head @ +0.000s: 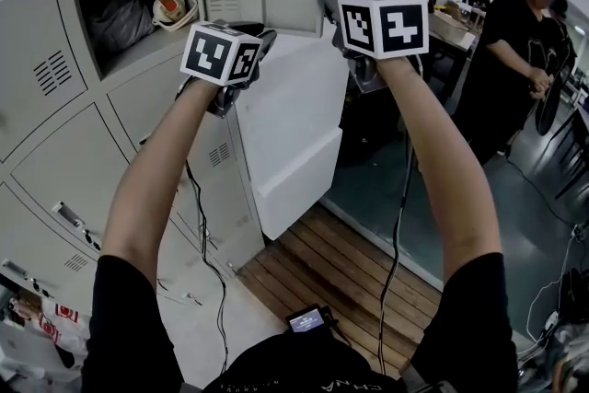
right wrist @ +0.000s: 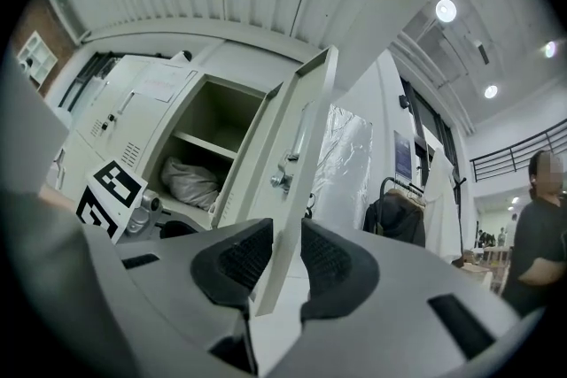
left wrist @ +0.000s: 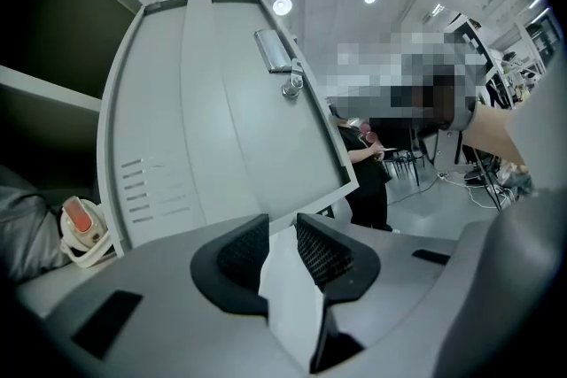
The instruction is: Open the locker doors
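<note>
Left gripper and right gripper fingers both clenched on edge of open locker door, 12 o'clock ahead. Thin sheet metal: likely stiff, light, swings freely; grip the edge.

The locker door pinched between both tongs is smooth painted sheet metal with a dull satin sheen, and the latch above the left gripper is bare, bright metal. The pads are black with a rough cross-hatched grip, set in matt grey plastic, the same on the right gripper. Below the tongs the floor is brown wooden planks, and left of the right gripper a crumpled grey bundle looks like cloth.
</note>
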Action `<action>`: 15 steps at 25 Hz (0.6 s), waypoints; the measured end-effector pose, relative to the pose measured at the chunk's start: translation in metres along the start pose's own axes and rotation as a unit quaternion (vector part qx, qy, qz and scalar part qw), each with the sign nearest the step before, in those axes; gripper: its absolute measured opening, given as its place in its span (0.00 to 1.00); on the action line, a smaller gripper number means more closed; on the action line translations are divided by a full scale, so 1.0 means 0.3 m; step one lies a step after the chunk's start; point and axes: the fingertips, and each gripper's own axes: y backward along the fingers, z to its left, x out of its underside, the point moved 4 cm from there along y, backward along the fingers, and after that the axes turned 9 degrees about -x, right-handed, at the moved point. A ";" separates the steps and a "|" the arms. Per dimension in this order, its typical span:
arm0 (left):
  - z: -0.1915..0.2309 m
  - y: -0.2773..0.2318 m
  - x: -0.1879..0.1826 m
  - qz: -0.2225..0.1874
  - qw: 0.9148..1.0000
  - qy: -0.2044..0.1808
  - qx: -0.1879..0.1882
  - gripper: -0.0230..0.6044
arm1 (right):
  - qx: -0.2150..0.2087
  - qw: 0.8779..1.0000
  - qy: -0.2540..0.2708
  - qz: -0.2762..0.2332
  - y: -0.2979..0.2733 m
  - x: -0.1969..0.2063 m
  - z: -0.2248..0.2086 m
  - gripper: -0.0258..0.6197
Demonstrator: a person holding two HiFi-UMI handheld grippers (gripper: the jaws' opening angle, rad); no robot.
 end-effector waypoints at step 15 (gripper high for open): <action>0.021 0.167 0.005 -0.014 1.000 -0.015 -0.007 0.07 | -0.091 0.995 0.028 -0.002 -0.091 0.000 0.243 0.09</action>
